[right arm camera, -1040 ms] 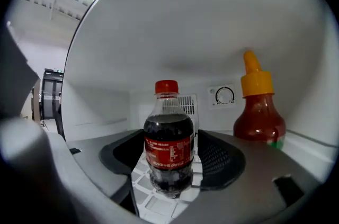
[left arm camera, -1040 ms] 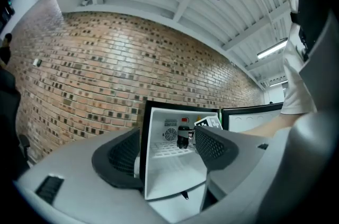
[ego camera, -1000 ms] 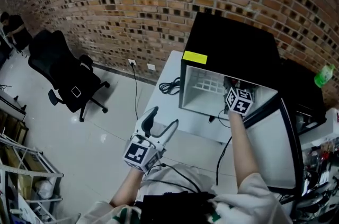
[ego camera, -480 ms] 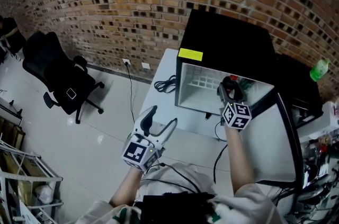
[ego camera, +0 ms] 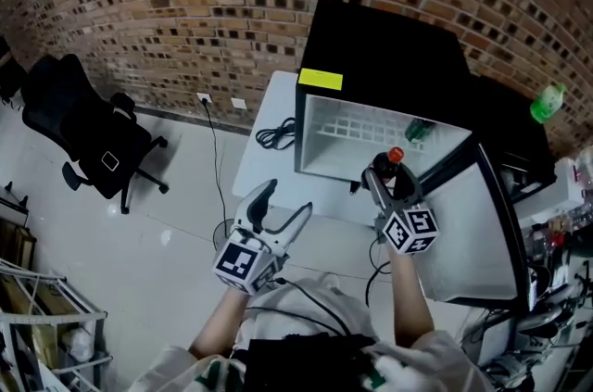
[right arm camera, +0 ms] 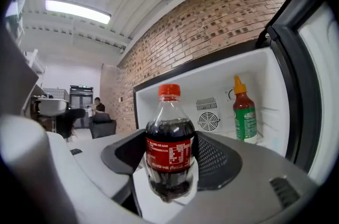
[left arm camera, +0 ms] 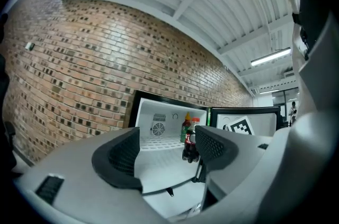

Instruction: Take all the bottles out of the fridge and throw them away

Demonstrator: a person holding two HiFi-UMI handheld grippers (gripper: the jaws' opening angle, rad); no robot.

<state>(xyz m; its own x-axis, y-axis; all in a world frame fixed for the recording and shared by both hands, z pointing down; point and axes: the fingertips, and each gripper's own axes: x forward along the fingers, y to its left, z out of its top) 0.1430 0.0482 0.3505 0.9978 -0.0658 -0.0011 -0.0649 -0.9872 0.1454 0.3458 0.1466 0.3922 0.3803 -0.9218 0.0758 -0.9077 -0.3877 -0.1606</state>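
We find the right gripper (right arm camera: 170,159) clamped on the cola bottle (right arm camera: 169,146), its jaws having just closed in; the bottle is upright, outside the open fridge (ego camera: 371,66) at its 6 o'clock. A sauce bottle (right arm camera: 244,112) stands inside at 2 o'clock. The left gripper (left arm camera: 167,151) gapes empty.

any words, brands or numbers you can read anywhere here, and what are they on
Nothing reads clearly.
Cola bottle, red label: white print, too small to read.
Sauce bottle, green label: blurred.
Yellow sticker on the fridge: no text legible.
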